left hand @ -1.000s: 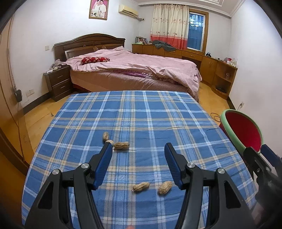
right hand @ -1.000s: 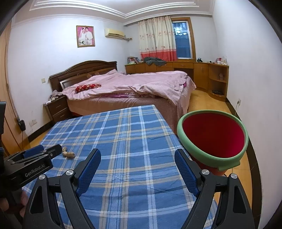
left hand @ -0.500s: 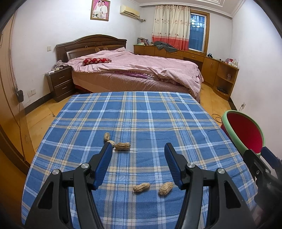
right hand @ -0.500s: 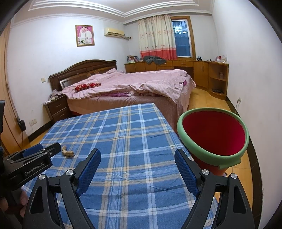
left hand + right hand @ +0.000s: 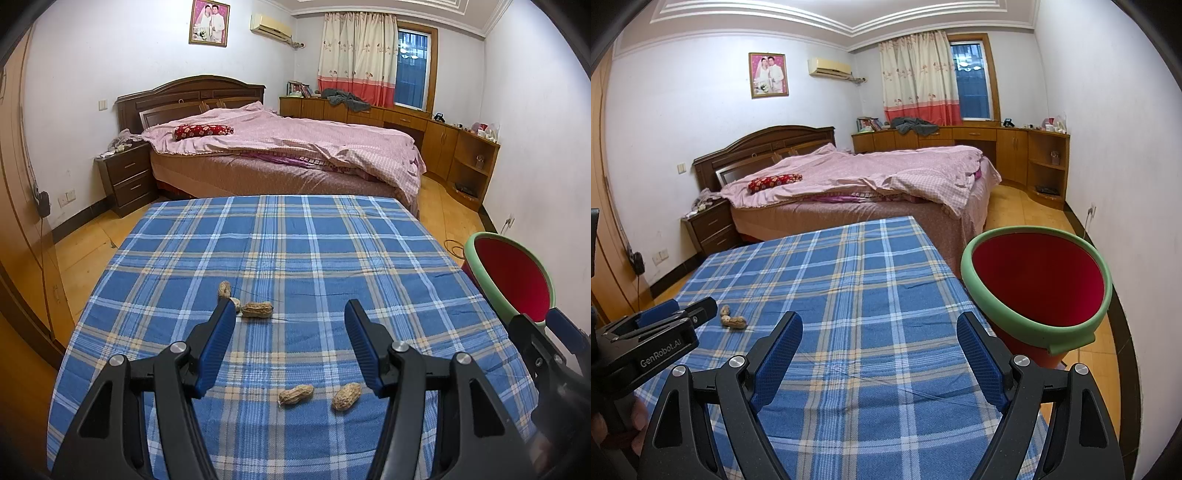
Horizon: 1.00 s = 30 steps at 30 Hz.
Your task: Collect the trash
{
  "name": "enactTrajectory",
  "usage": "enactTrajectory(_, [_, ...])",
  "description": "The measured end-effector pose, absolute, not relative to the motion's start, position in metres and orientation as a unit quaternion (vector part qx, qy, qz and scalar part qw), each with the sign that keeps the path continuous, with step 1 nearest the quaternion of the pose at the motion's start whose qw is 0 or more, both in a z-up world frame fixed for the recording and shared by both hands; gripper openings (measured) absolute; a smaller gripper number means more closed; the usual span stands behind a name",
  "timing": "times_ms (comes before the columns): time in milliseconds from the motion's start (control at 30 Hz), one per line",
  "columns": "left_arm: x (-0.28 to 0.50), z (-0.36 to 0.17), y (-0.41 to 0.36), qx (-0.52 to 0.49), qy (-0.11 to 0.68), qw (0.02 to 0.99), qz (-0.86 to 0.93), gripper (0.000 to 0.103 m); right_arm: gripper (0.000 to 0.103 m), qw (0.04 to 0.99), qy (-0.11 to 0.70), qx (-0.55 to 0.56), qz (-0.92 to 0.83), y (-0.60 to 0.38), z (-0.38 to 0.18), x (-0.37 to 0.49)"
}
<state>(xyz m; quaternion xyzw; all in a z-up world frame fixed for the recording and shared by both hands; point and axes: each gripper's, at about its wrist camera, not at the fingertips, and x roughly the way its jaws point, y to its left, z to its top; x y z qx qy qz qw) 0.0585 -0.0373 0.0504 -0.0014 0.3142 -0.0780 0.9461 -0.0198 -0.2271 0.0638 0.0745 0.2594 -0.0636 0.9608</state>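
Observation:
Several peanut shells lie on the blue plaid tablecloth [image 5: 295, 251]. Two shells [image 5: 295, 395] [image 5: 346, 396] lie between and below my open left gripper [image 5: 290, 317]. Another shell [image 5: 257, 309] and a small pair [image 5: 224, 289] lie just beyond the left fingertip; they also show in the right wrist view [image 5: 733, 321]. A red bin with a green rim [image 5: 1036, 284] stands off the table's right edge, also in the left wrist view [image 5: 511, 277]. My right gripper [image 5: 879, 325] is open and empty above the cloth, left of the bin.
A bed with pink covers [image 5: 295, 147] stands beyond the table's far edge. A dark nightstand [image 5: 125, 177] is at the left, wooden cabinets [image 5: 461, 155] along the far right wall. Wood floor surrounds the table.
Both grippers have tilted up and risen slightly, so more of the room shows. The shells and the bin have not moved.

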Motion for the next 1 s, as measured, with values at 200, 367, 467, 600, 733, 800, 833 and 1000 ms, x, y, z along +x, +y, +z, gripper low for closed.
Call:
enactTrajectory(200, [0.0584,0.0504,-0.0375,-0.001,0.314,0.946,-0.078,0.061,0.086,0.961,0.259,0.074,-0.063,-0.2272,0.0638,-0.0201])
enactTrajectory(367, [0.0583,0.0513,-0.0379,0.0,0.313,0.946,-0.078,0.061,0.086,0.961,0.259,0.075,-0.063,-0.2272,0.0637,-0.0201])
enactTrajectory(467, [0.0579,0.0513,-0.038,-0.001,0.313,0.947,-0.078,0.061,0.086,0.961,0.259,0.075,-0.064,-0.2274,0.0638,-0.0201])
enactTrajectory(600, [0.0601,0.0555,-0.0385,0.0,0.312,0.947,-0.079,0.061,0.086,0.961,0.259,0.075,-0.063,-0.2276,0.0639,-0.0202])
enactTrajectory(733, [0.0589,0.0548,-0.0391,0.0,0.312,0.947,-0.079,0.061,0.086,0.961,0.259,0.075,-0.063,-0.2278,0.0638,-0.0203])
enactTrajectory(800, [0.06,0.057,-0.0388,0.0,0.311,0.947,-0.079,0.061,0.086,0.961,0.259,0.075,-0.064,-0.2279,0.0638,-0.0202])
enactTrajectory(833, [0.0591,0.0562,-0.0391,0.0,0.311,0.947,-0.079,0.061,0.086,0.961,0.259,0.075,-0.064,-0.2279,0.0637,-0.0202])
enactTrajectory(1000, [0.0592,0.0569,-0.0393,0.0,0.311,0.947,-0.079,0.061,0.086,0.961,0.26,0.075,-0.063,-0.228,0.0637,-0.0202])
